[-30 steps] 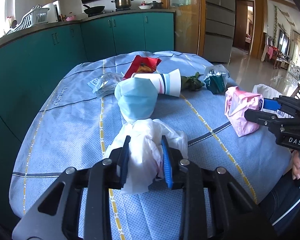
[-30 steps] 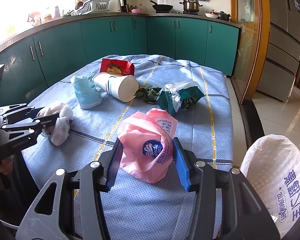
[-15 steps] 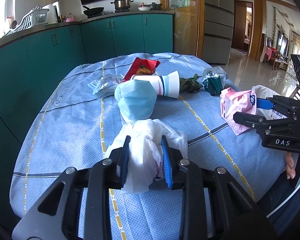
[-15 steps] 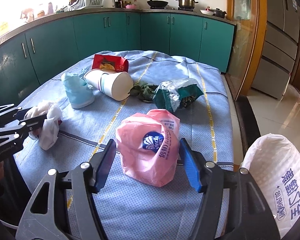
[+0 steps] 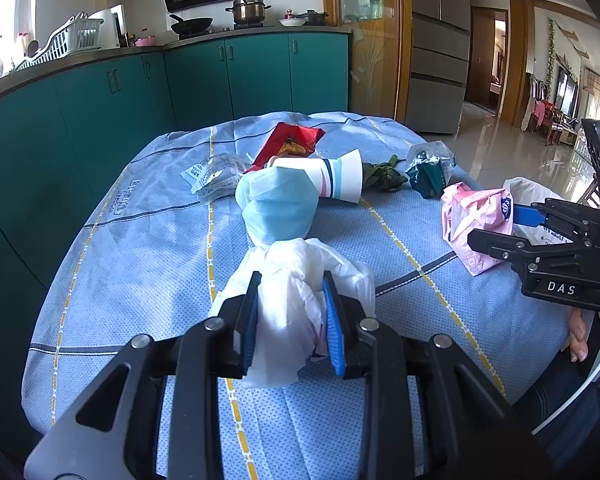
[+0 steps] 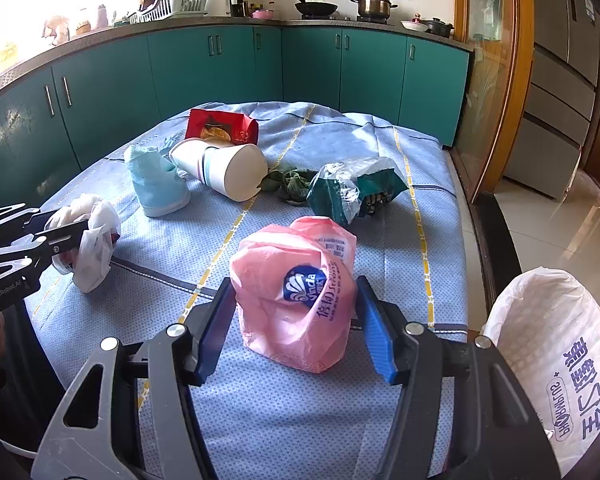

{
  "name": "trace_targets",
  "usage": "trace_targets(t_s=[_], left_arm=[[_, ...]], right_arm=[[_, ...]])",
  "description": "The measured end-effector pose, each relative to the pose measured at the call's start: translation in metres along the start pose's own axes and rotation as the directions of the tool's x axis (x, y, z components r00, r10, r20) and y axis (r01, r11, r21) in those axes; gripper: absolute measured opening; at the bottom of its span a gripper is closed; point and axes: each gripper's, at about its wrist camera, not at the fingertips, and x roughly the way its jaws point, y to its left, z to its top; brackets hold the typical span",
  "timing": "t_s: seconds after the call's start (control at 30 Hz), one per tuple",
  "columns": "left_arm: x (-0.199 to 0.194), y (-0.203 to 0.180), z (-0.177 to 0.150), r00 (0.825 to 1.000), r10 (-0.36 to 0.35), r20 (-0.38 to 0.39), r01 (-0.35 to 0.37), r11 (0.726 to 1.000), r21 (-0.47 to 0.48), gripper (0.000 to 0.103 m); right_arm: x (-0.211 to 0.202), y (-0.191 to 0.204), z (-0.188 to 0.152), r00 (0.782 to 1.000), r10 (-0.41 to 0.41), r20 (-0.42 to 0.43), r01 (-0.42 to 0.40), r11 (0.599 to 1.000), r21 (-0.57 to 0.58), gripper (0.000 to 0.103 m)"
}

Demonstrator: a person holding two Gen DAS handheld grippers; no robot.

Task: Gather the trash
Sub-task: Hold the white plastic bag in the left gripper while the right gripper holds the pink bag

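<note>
Your left tongs [image 5: 290, 316] are clamped on the white bag [image 5: 288, 280], which sits crumpled at the near left of the bench [image 5: 140, 248]. The pink bag [image 6: 300, 288] stands between the pads of your right tongs [image 6: 296, 328], near the bench's right edge; those jaws have just been closing a little. The right pad [image 6: 374, 332] looks to touch the bag, but a narrow gap shows at the left pad, so they stand apart and do not grip. Just beyond the white bag lies a blue mask [image 5: 278, 208], then a tipped paper cup [image 5: 332, 178] and a red wrapper [image 5: 292, 142]. A green packet [image 6: 352, 192] lies past the pink bag. A white sack [image 6: 556, 352] stands off the bench's right edge.
</note>
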Motion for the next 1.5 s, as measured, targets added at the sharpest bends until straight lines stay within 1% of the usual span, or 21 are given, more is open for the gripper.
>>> trace_targets(t_s=[0.43,0.9,1.5], left_arm=[[-0.008,0.001,0.004,1.0,0.004,0.029,-0.004,1.0,-0.002,0.03],[-0.009,0.002,0.004,1.0,0.004,0.031,-0.004,1.0,-0.003,0.03],[-0.014,0.004,0.008,0.998,0.01,0.057,-0.009,1.0,-0.014,0.03]], right_arm=[[-0.008,-0.002,0.001,1.0,-0.002,0.029,0.001,1.0,0.007,0.06],[-0.008,-0.001,0.0,1.0,-0.009,0.029,0.009,1.0,0.004,0.06],[-0.013,0.0,0.0,0.999,-0.017,0.043,0.018,1.0,-0.004,0.06]])
